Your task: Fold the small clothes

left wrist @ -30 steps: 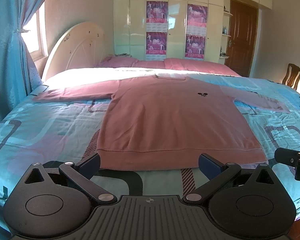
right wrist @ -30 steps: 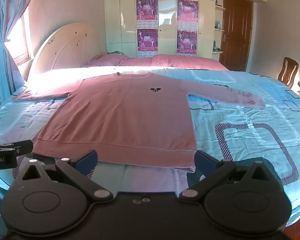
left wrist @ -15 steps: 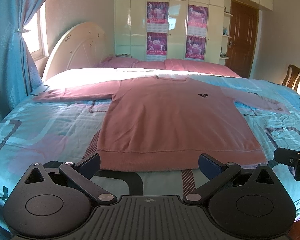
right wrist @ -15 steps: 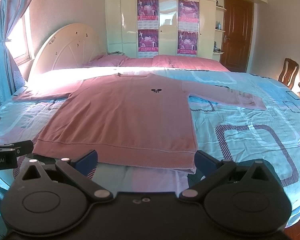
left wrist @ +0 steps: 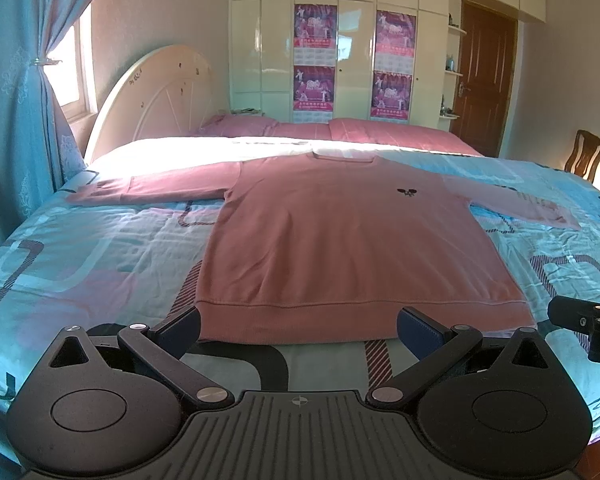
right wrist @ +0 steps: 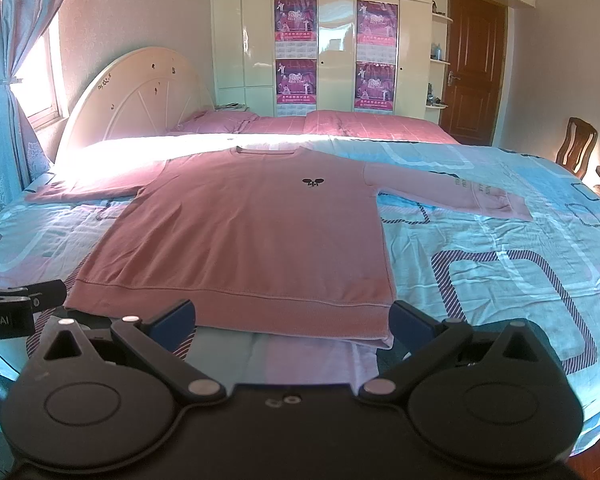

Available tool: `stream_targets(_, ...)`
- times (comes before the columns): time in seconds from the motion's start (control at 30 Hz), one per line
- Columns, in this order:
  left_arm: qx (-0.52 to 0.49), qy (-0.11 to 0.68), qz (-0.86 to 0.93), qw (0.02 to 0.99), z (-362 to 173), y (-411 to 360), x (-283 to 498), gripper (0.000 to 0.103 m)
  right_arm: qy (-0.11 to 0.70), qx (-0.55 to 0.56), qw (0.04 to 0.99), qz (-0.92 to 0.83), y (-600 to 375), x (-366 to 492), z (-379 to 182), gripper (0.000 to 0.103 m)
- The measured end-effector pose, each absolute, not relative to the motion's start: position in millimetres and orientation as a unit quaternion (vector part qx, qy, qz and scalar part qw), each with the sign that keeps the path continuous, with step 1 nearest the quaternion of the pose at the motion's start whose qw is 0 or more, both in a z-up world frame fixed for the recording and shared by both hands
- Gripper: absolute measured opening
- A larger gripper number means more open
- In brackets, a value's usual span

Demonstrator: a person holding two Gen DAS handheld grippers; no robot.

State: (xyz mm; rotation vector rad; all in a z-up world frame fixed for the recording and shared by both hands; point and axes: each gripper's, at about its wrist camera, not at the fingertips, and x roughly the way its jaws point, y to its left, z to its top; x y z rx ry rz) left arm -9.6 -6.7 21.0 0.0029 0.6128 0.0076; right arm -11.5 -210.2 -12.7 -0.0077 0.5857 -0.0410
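A pink long-sleeved sweater [left wrist: 340,240] lies flat and face up on the bed, sleeves spread out, hem toward me; it also shows in the right wrist view [right wrist: 252,236]. My left gripper [left wrist: 298,326] is open and empty, just short of the hem near its left half. My right gripper [right wrist: 292,322] is open and empty, just short of the hem near its right corner. The right gripper shows at the right edge of the left wrist view [left wrist: 584,320]. The left gripper shows at the left edge of the right wrist view [right wrist: 16,304].
The bed has a light-blue patterned cover [left wrist: 80,256] and pink pillows [left wrist: 340,128] by a cream headboard [left wrist: 152,92]. A blue curtain [left wrist: 16,92] hangs at the left. A cupboard wall, a brown door [left wrist: 486,80] and a wooden chair [left wrist: 586,158] stand beyond.
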Motion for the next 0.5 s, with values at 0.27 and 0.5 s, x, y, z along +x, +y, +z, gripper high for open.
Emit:
stream_targets(0.27, 0.001, 0.302, 0.002, 0.953, 21.7, -4.9, -8.4, 0.103, 0.287, -0.006, 0.958, -0.023, -207.9, -10.2, -12.0, 0.103)
stream_targets(0.5, -0.003, 0.301, 0.001, 0.954, 22.6, -2.1, -3.0, 0.103, 0.284, -0.009, 0.958, -0.028, -206.3, -5.9, -11.8, 0.103)
